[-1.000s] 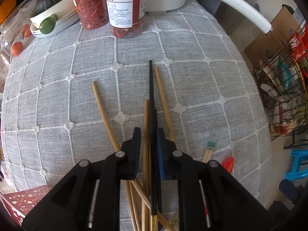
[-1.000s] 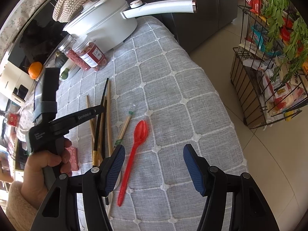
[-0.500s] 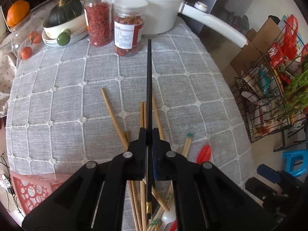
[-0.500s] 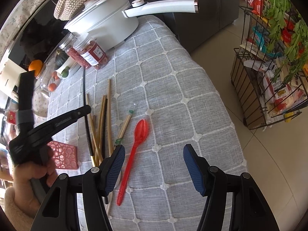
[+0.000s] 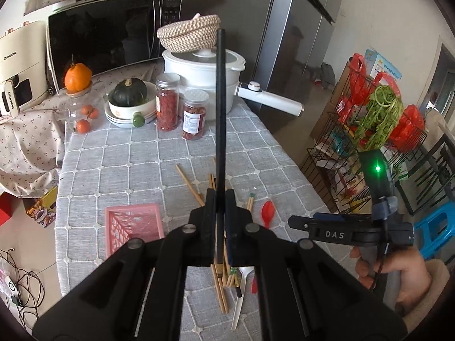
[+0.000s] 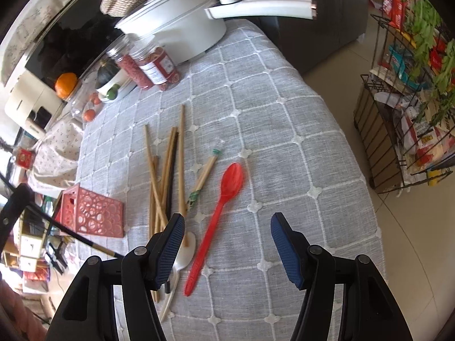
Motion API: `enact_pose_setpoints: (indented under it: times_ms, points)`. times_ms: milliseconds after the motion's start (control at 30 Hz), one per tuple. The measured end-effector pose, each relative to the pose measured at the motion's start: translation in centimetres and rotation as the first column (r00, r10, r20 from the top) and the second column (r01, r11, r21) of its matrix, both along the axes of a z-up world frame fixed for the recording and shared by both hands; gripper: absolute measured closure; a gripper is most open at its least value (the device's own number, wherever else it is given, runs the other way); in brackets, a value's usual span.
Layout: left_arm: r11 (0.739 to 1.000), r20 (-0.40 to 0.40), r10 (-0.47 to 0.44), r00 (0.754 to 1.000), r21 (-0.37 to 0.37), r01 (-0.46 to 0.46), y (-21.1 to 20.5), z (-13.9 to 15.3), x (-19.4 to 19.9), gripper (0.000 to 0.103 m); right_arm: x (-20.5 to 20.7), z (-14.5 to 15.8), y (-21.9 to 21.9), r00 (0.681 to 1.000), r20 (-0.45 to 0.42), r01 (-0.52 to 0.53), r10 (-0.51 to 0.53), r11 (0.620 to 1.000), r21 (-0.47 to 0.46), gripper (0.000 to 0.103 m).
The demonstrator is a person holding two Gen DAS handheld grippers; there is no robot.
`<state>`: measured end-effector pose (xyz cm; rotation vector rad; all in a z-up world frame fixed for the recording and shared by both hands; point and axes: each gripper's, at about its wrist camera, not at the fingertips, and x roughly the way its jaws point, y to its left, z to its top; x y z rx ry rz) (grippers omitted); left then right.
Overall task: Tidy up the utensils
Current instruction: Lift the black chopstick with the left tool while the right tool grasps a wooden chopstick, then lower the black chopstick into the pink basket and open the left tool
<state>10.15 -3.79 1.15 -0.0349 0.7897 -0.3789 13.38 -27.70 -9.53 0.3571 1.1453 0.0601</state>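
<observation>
My left gripper (image 5: 220, 199) is shut on a black chopstick (image 5: 220, 108) and holds it raised above the table, pointing away; it also shows in the right wrist view (image 6: 71, 234) at the left edge. Several wooden chopsticks (image 6: 165, 179), another black chopstick (image 6: 172, 170), a banded chopstick pair (image 6: 203, 177), a red spoon (image 6: 223, 204) and a white spoon (image 6: 182, 255) lie on the grey tablecloth. A pink perforated basket (image 5: 133, 224) stands left of the pile. My right gripper (image 6: 227, 241) is open and empty above the red spoon.
A white pot (image 5: 204, 79) with a long handle, two jars (image 5: 182, 110), a bowl with a squash (image 5: 129, 99) and fruit stand at the table's far end. A wire rack (image 5: 366, 153) of groceries stands on the floor to the right.
My left gripper has lifted the black chopstick clear of the pile and pulled back up and to the left. The right gripper has stayed open over the red spoon.
</observation>
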Motion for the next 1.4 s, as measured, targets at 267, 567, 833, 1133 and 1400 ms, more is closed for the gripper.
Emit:
enact_pose_setpoints:
  times_ms: [267, 567, 833, 1133, 1400]
  points:
    - [0.996, 0.015, 0.045, 0.999, -0.084, -0.044, 3.9, -0.8, -1.8, 0.097, 0.3, -1.1, 4.0, 0.995, -0.040, -0.089, 0.089, 0.996, -0.003, 0.041]
    - [0.983, 0.067, 0.084, 0.994, -0.171, -0.072, 6.8, 0.2, -1.6, 0.097, 6.1, -2.7, 4.8, 0.997, -0.028, -0.072, 0.072, 0.997, -0.032, 0.068]
    - [0.976, 0.106, 0.083, 0.991, -0.212, -0.059, 6.9, 1.0, -1.6, 0.097, 11.1, -4.6, 7.1, 0.997, -0.032, -0.076, 0.073, 0.993, -0.087, 0.082]
    - [0.974, 0.086, 0.100, 0.991, -0.211, -0.079, 8.1, 0.4, -1.3, 0.097, 13.0, -7.4, 8.5, 0.996, -0.069, -0.064, 0.056, 0.992, -0.112, 0.095]
    - [0.958, 0.146, 0.169, 0.975, -0.255, -0.128, 10.2, 1.8, -2.0, 0.097, 9.7, -3.4, 6.7, 0.999, 0.040, -0.019, 0.020, 0.999, -0.035, 0.096]
